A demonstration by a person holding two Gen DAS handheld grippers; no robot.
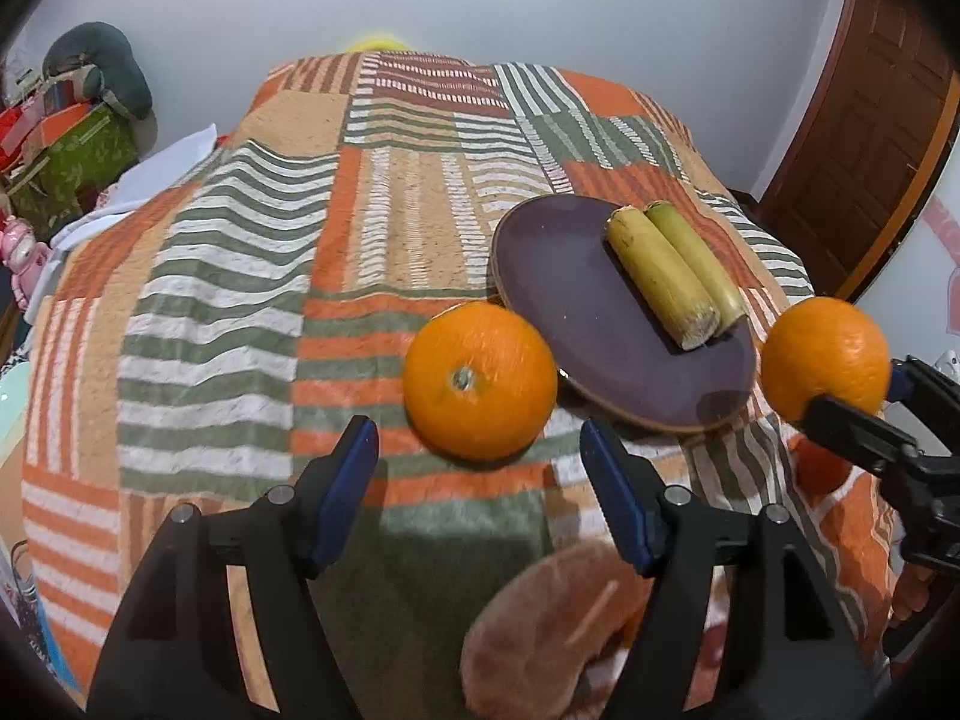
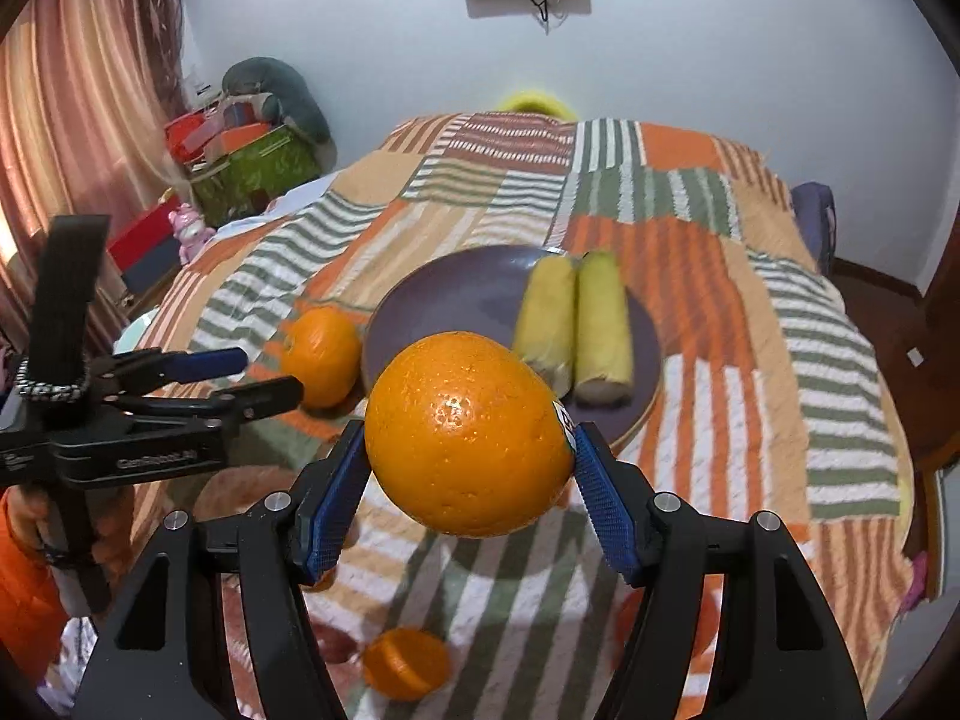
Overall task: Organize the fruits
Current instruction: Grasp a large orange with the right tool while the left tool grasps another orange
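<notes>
While the right gripper (image 2: 471,480) clamps an orange (image 2: 465,432) between its blue pads, lifted clear of the bedspread (image 1: 240,300), the left gripper (image 1: 480,462) hangs with its jaws wide apart and nothing between them. In the left wrist view, a second orange (image 1: 480,381) lies on the bedspread just ahead of the left gripper's fingertips, stem dimple up, its far side at or touching the near-left rim of the purple plate (image 1: 558,276). Two yellow-green cane pieces (image 1: 666,273) lie side by side on the plate, touching each other along their length, toward its right side. The held orange shows at the right of that same view, beside the plate's near-right rim and not over it; a white sticker sits on its right flank against the pad in the right wrist view. A smaller orange fruit (image 2: 407,663) lies on the bedspread below the right gripper, blurred. A tan, fuzzy object (image 1: 552,630) fills the space under the left gripper; what it is cannot be told.
</notes>
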